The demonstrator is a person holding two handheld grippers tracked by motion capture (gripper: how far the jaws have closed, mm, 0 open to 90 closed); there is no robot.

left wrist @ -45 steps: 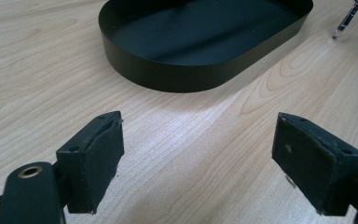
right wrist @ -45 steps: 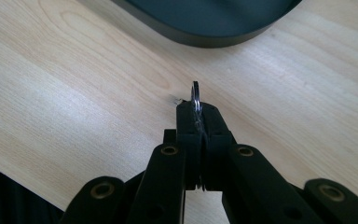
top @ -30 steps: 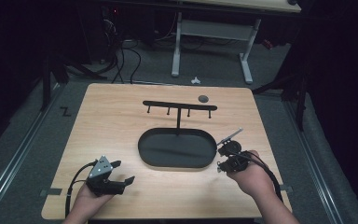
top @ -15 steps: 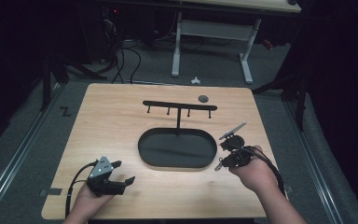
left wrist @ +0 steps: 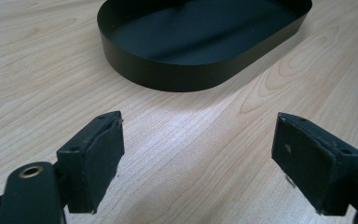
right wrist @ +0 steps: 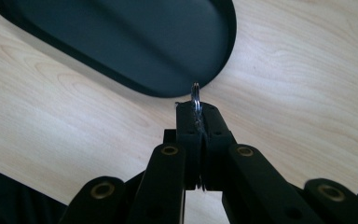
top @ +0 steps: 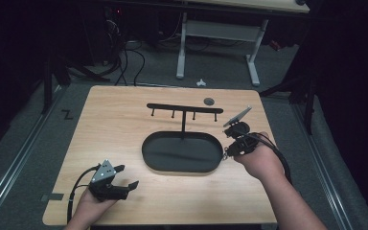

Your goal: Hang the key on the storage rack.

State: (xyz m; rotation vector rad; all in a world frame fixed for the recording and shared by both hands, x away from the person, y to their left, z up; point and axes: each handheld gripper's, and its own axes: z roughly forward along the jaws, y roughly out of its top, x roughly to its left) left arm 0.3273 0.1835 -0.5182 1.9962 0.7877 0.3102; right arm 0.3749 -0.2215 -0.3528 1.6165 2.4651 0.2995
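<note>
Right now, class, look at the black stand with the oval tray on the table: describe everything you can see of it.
The stand looks like thin matt black metal. Its base is a shallow oval tray with a low upright wall and nothing inside. A slim post rises from the tray's far side and carries a level bar with four short pegs hanging below it, all bare. It stands upright near the middle of the wooden table; nothing else touches it.

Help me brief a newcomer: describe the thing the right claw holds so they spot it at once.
Start at the black oval tray on the wooden table. At its right end, the right claw is shut on a small metal ring, thin, shiny and edge-on, unlike the matte black around it.
</note>
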